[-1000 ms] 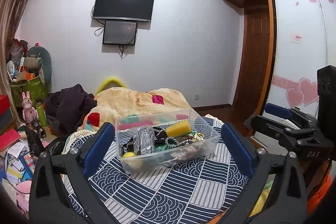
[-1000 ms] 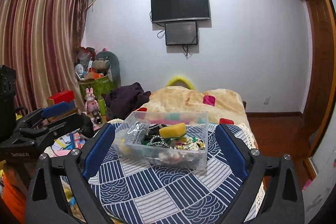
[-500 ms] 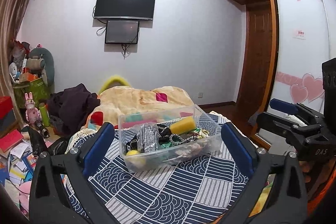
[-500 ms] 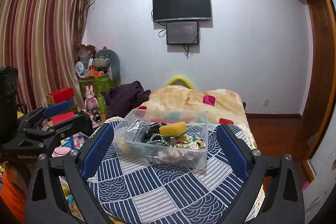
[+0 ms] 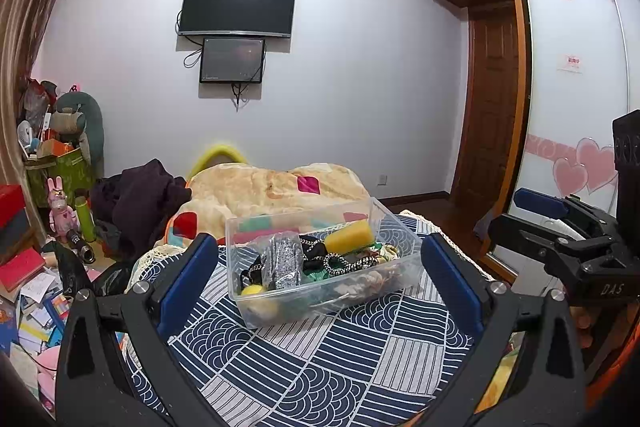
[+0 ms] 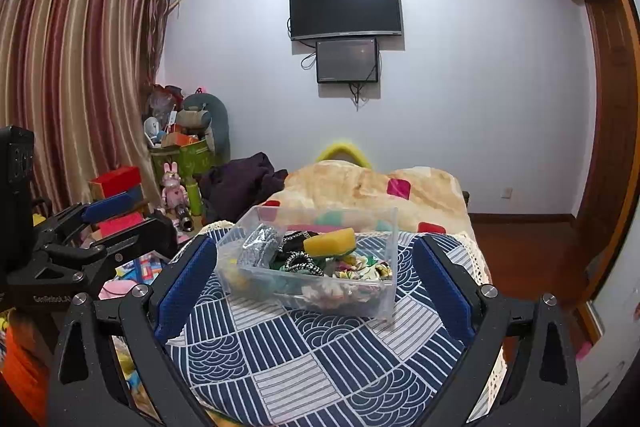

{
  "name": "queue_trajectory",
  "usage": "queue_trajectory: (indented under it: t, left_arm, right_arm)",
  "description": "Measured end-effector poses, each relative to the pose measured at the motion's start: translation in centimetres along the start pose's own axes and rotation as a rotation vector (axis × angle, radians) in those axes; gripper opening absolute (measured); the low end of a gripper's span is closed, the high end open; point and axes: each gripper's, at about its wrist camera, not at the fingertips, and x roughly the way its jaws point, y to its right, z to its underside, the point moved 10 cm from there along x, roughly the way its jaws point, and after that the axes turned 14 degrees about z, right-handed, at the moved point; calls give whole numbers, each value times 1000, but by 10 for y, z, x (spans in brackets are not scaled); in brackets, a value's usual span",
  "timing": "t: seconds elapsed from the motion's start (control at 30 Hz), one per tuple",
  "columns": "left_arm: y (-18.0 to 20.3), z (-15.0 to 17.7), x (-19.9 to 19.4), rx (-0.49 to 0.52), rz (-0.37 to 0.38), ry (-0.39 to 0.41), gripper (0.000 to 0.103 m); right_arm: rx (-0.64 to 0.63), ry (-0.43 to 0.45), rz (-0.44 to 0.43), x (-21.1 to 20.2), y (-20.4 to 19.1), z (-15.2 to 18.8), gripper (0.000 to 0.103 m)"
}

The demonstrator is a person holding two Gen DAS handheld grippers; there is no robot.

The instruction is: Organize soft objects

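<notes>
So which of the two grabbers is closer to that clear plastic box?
Hard to call. The left gripper and the right gripper each hang open just short of the clear box, neither touching it.

1. A bed (image 5: 320, 359) carries everything, covered at its near end by a navy-and-white patterned cloth (image 6: 320, 359).
2. A clear plastic bin (image 5: 394, 259), filled with soft items, stands on that cloth, about midway between the side edges.
3. A tan blanket (image 5: 276, 187) lies over the far end.
4. Dark clothing (image 5: 140, 195) is heaped at the far left corner.
</notes>
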Motion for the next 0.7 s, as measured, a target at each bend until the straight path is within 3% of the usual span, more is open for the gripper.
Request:
queue_trajectory:
  t: [0.7]
  left_arm:
    - [2,0,-2,6,8,0,103]
  right_arm:
    - [2,1,-4,-4,-3,-2,99]
